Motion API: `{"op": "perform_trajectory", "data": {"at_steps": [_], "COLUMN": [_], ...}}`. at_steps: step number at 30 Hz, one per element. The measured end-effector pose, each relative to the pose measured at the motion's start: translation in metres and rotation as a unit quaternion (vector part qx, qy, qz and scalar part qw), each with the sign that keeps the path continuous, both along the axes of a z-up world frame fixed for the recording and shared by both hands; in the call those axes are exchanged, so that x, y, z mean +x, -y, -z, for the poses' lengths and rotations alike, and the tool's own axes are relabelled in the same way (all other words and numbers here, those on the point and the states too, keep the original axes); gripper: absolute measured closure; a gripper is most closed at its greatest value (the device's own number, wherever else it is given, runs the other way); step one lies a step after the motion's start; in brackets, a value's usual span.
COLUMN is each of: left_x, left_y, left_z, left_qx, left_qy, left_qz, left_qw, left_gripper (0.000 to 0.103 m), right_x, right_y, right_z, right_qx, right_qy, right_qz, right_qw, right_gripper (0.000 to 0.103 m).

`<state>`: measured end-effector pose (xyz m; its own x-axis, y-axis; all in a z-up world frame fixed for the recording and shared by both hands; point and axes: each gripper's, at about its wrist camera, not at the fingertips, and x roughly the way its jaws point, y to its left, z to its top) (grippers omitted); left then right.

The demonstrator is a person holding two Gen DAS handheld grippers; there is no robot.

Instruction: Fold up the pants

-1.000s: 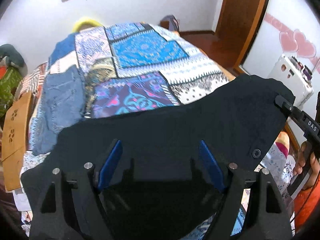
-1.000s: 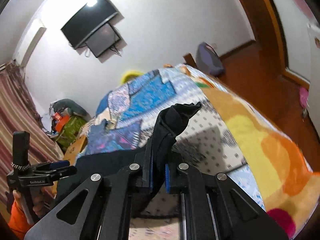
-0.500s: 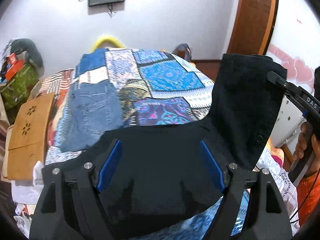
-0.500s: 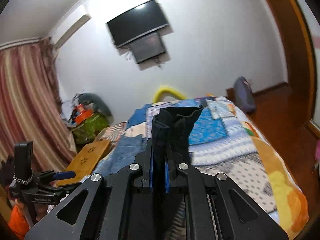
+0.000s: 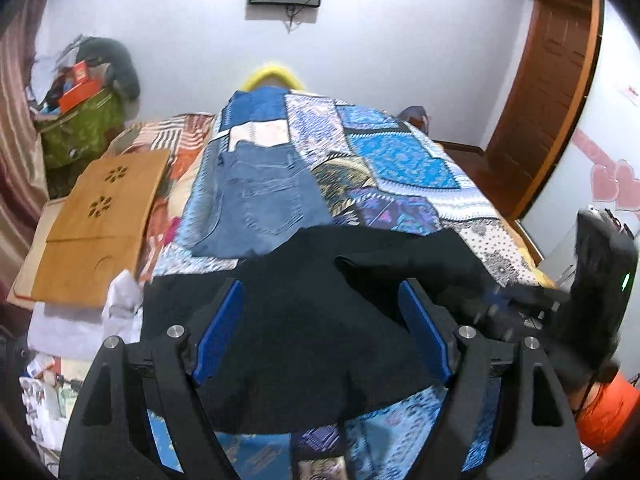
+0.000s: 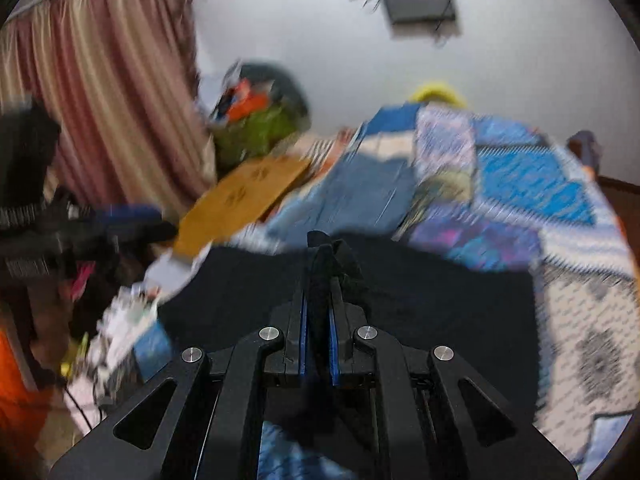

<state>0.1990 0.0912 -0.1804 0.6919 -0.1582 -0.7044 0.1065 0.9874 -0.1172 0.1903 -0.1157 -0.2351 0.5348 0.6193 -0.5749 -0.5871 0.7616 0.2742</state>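
Observation:
Black pants lie spread across the near end of the bed; they also show in the right wrist view. My left gripper is open, its blue pads wide apart just over the black cloth, holding nothing. My right gripper is shut on a bunched edge of the black pants. In the left wrist view the right gripper sits at the right, low over the cloth. The right wrist view is motion-blurred.
Folded blue jeans lie on the patchwork bedspread beyond the black pants. A wooden lap tray lies at the bed's left. A green bag stands by the far wall. A wooden door is at the right.
My right gripper has swung the held pants edge from high on the right down and leftward over the cloth. The raised black flap now lies low on the bed. The left gripper stays open.

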Motion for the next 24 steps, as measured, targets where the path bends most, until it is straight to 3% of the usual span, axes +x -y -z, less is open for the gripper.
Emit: {"op": "perform_trajectory", "data": {"at_steps": [4,7,11,18,24], "left_x": [0.000,0.004,0.016,0.055,0.095], "left_y": [-0.008,-0.010,-0.006,0.022,0.061], "left_z": [0.011,0.016,0.022,0.049,0.092], "left_qx": [0.000,-0.002,-0.009,-0.021,-0.024], "left_qy": [-0.013,-0.020,-0.032,-0.098,-0.190], "left_qz": [-0.012,-0.019,-0.015,0.022,0.072], "left_qw": [0.9998,0.9996,0.9993,0.9947,0.9789], "left_gripper": [0.023,0.023,0.023,0.023,0.023], "right_x": [-0.007,-0.010,-0.016,-0.008,0.009], "right_y": [-0.017,-0.019,-0.005,0.051,0.101], "right_z": [0.025,0.020,-0.002,-0.022,0.004], "right_qx": [-0.034,-0.027,-0.014,-0.022,-0.051], "right_qy": [-0.038,-0.050,-0.028,0.020,-0.004], "right_qz": [-0.031,-0.045,-0.047,0.021,0.088], "right_qw": [0.998,0.997,0.998,0.999,0.995], "right_gripper": [0.088,0.073,0.067,0.059,0.058]}}
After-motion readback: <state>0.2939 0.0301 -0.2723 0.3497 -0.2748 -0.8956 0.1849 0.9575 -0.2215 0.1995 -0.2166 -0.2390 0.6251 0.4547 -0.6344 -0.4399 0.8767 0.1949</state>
